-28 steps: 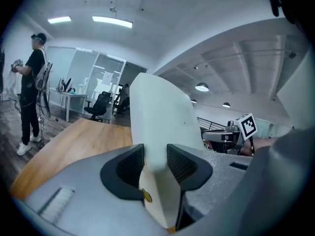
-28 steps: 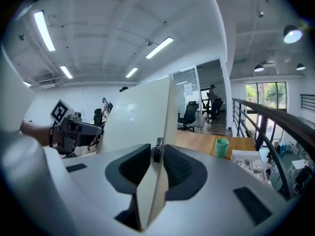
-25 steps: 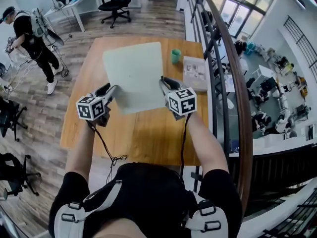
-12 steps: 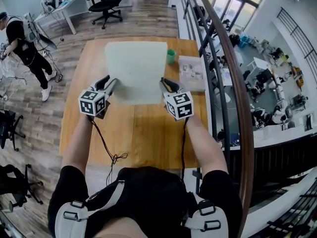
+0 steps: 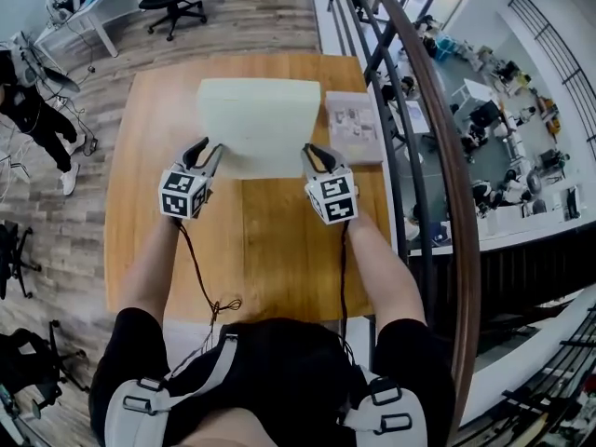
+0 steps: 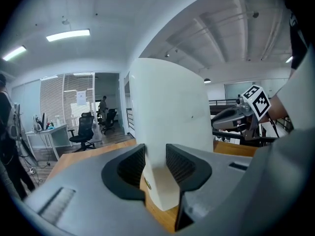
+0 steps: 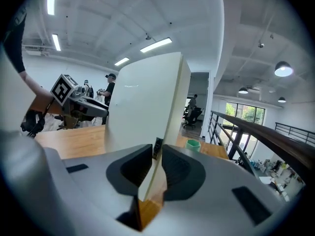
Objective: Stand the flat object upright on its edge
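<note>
Left gripper view puts the left tongs [image 6: 155, 162] on a lower corner of the white board [image 6: 167, 107], the jaws closing with the ribbed pads against both its faces. In the right gripper view the right tongs [image 7: 156, 167] are also closing, clenched on the board's opposite lower corner, where its thin side edge runs up between the pads.

From the head view we see the board raised steeply between the two tongs over the middle of the wooden surface [image 5: 261, 250], its broad face towards us and its top edge away. Its bottom edge lies at or just above the wood; we cannot tell whether it touches.

We judge the step in hand to be bringing the board fully vertical and settling it on that bottom edge. To do it well, we should:

- keep both tongs at equal height, so the whole edge meets the surface at once
- ease the grip only when the board feels balanced, since so thin an edge will tip readily
- let go with both sides together

A green cup [image 7: 193, 143] and a printed booklet [image 5: 352, 127] sit close behind and to the right, so a fall away from us could strike them.
</note>
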`<action>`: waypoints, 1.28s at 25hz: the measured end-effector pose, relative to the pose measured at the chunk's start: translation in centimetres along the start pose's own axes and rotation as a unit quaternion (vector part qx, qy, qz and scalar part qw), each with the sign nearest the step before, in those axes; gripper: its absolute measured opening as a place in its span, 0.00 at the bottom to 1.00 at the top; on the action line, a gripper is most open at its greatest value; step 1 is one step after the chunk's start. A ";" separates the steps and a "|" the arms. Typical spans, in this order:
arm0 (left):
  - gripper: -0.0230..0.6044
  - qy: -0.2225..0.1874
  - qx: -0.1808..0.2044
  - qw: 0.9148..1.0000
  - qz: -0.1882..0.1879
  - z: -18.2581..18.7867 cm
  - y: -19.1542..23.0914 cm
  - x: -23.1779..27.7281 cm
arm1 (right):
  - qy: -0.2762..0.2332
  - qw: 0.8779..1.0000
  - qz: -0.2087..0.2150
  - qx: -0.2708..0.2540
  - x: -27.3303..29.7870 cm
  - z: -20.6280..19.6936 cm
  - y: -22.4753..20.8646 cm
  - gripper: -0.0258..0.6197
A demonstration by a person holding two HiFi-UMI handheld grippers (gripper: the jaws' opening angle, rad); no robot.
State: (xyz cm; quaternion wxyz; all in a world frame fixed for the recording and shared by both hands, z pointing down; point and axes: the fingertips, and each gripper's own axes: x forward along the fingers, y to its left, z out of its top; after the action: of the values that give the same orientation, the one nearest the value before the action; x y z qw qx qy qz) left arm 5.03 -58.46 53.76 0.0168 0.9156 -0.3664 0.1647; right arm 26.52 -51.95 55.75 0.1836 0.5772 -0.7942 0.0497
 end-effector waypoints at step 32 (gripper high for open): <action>0.15 -0.017 -0.065 0.996 0.056 -3.2 -0.6 -3.1 | -0.027 0.997 -0.035 0.068 -3.5 -1.1 0.1 0.14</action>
State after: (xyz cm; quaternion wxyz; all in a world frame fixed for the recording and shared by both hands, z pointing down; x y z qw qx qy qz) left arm 2.42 -55.45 55.90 0.0610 0.8934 -0.4272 0.1252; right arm 27.66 -48.43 55.55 0.1235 0.6171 -0.7729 0.0816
